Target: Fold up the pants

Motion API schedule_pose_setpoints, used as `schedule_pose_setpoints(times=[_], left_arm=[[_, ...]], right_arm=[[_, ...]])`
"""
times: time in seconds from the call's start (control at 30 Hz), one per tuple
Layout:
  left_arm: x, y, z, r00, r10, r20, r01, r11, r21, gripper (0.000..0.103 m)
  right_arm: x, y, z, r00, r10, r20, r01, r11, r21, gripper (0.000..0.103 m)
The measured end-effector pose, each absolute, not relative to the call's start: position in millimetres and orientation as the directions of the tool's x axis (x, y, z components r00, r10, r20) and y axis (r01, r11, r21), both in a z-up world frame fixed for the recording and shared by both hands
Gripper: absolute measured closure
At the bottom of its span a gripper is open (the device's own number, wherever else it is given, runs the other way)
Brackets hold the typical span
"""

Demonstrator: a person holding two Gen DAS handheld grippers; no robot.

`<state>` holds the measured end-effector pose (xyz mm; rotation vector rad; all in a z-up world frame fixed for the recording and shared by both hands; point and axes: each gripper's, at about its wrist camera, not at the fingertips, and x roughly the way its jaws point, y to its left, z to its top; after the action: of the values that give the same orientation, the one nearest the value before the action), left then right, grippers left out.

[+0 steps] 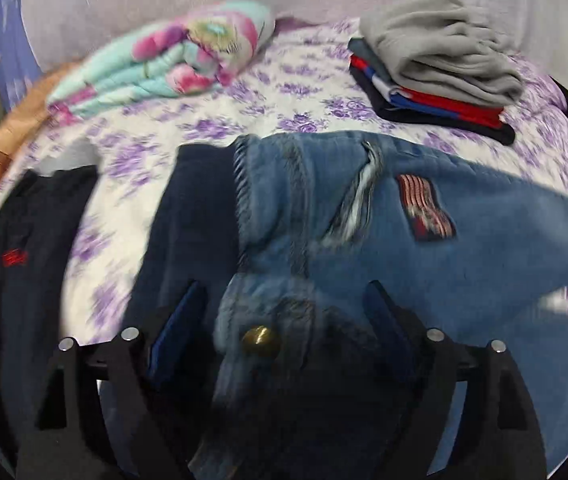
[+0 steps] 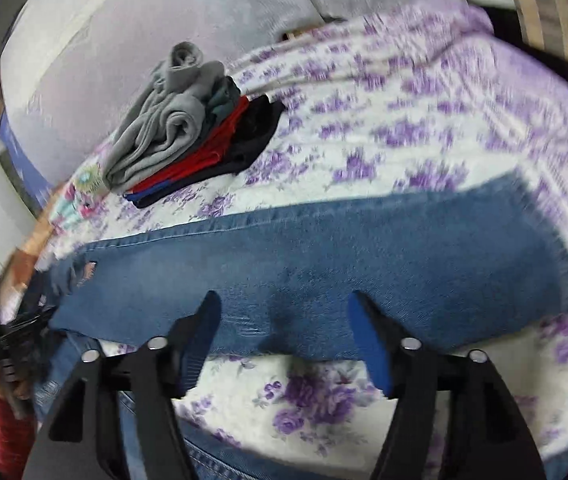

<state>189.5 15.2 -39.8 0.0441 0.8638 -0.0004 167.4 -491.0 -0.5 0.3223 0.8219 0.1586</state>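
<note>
Blue jeans lie on the bed, waist toward my left gripper, with a flag patch and a brass button. My left gripper is open, its jaws on either side of the waistband by the button. In the right wrist view one jeans leg stretches across the bed. My right gripper is open, its blue pads just above the leg's near edge. The left gripper shows at the far left there.
A stack of folded clothes with a grey garment on top sits at the back right of the bed. A pastel quilt lies at the back left. Dark navy garments lie left of the jeans.
</note>
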Motion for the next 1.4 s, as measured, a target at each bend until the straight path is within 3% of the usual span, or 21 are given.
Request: schedule_pose_setpoints(times=[0.03, 0.07, 0.17, 0.33, 0.43, 0.5, 0.53, 0.6, 0.73, 0.87, 0.93, 1.0, 1.1, 1.27, 1.4], left_arm=[[182.2, 19.0, -39.1, 0.66, 0.025, -0.75, 0.009, 0.999, 0.041, 0.006], [174.6, 28.9, -39.2, 0.66, 0.039, -0.751, -0.034, 0.999, 0.022, 0.004], [166.1, 47.9, -25.3, 0.683, -0.01, -0.731, -0.07, 0.994, -0.079, 0.004], [153.5, 40.5, 14.3, 0.768, 0.117, -0.63, -0.091, 0.993, 0.074, 0.005], [160.9, 46.3, -11.2, 0.69, 0.164, -0.705, -0.097, 0.986, 0.135, 0.004], [169.8, 57.0, -48.4, 0.59, 0.186, -0.786, -0.119, 0.983, 0.143, 0.004], [165.5, 68.7, -64.8, 0.578, 0.135, -0.805, -0.128, 0.989, 0.075, 0.004], [151.1, 75.9, -48.5, 0.616, 0.133, -0.777, -0.155, 0.987, 0.045, 0.004], [127.1, 87.1, -39.1, 0.643, 0.129, -0.755, -0.164, 0.986, 0.028, 0.005], [109.6, 83.7, -34.5, 0.673, 0.089, -0.734, -0.134, 0.991, -0.002, 0.005], [109.4, 78.1, -48.1, 0.652, 0.116, -0.749, -0.129, 0.991, 0.042, 0.004], [116.1, 78.1, -62.7, 0.62, 0.129, -0.774, -0.13, 0.99, 0.062, 0.004], [121.7, 81.0, -48.5, 0.616, 0.113, -0.779, -0.144, 0.989, 0.03, 0.004], [127.2, 90.4, -3.2, 0.701, 0.118, -0.703, -0.171, 0.985, -0.005, 0.004], [163.2, 88.8, 17.0, 0.719, 0.046, -0.693, -0.11, 0.993, -0.048, 0.004]], right_arm=[[169.3, -492.3, -1.7, 0.672, 0.243, -0.7, -0.013, 0.948, 0.318, 0.032], [174.3, -495.5, -5.7, 0.666, 0.219, -0.713, 0.0, 0.956, 0.293, 0.032], [184.6, -505.5, -18.2, 0.641, 0.241, -0.729, 0.019, 0.944, 0.329, 0.032], [152.0, -489.3, 10.1, 0.729, 0.207, -0.652, -0.029, 0.961, 0.274, 0.028], [135.4, -478.4, 7.7, 0.717, 0.169, -0.676, -0.05, 0.98, 0.192, 0.016], [138.1, -479.9, -12.8, 0.657, 0.109, -0.746, -0.018, 0.991, 0.13, 0.016], [143.0, -484.9, -23.5, 0.613, 0.112, -0.782, 0.001, 0.99, 0.143, 0.016], [135.4, -493.7, -19.0, 0.635, 0.14, -0.76, 0.017, 0.981, 0.195, 0.016], [100.1, -499.0, 10.0, 0.717, 0.119, -0.687, -0.005, 0.986, 0.166, 0.015], [70.5, -520.2, 5.0, 0.698, 0.046, -0.714, 0.063, 0.99, 0.126, 0.014], [59.9, -537.9, -17.1, 0.649, 0.001, -0.761, 0.117, 0.988, 0.101, 0.012], [51.0, -546.9, -23.4, 0.665, 0.068, -0.744, 0.083, 0.983, 0.164, 0.012], [49.0, -539.8, -3.7, 0.68, 0.032, -0.732, 0.114, 0.982, 0.149, 0.013], [58.8, -522.7, 32.6, 0.739, 0.164, -0.653, -0.001, 0.97, 0.244, 0.013], [80.6, -503.9, 28.6, 0.722, 0.232, -0.652, -0.049, 0.957, 0.286, 0.013]])
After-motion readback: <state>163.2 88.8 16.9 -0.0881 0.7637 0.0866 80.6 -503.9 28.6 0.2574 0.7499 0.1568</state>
